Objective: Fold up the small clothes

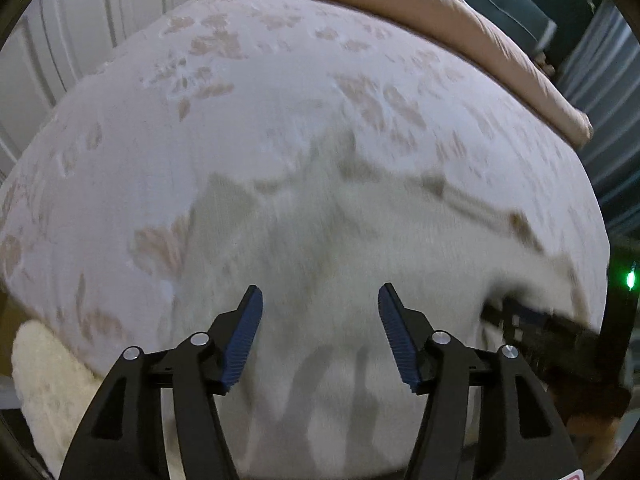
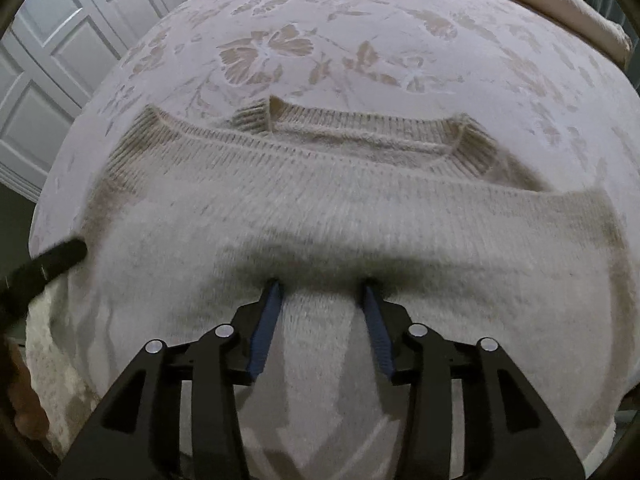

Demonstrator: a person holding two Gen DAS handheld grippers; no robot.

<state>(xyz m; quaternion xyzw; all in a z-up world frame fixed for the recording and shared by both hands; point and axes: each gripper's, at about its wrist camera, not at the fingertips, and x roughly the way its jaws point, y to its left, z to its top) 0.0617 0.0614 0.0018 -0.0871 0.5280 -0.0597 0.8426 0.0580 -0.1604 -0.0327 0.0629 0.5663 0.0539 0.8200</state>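
The left gripper (image 1: 320,294) had its fingers spread, nothing between them, above a blurred cream sweater (image 1: 340,248). The right gripper (image 2: 322,284) also had its fingers spread, their tips at a fold of the sweater (image 2: 320,216) without pinching it. The sweater lay on a floral bed (image 2: 400,28), its ribbed collar (image 2: 360,124) away from the fingers. White panelled doors (image 2: 60,60) stood beyond.

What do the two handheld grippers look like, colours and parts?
Both match: the left gripper and right gripper have matte black angular linkage arms with triangular cut-outs, round silver pivot pins and ribbed blue finger pads. No sleeves or cables show.
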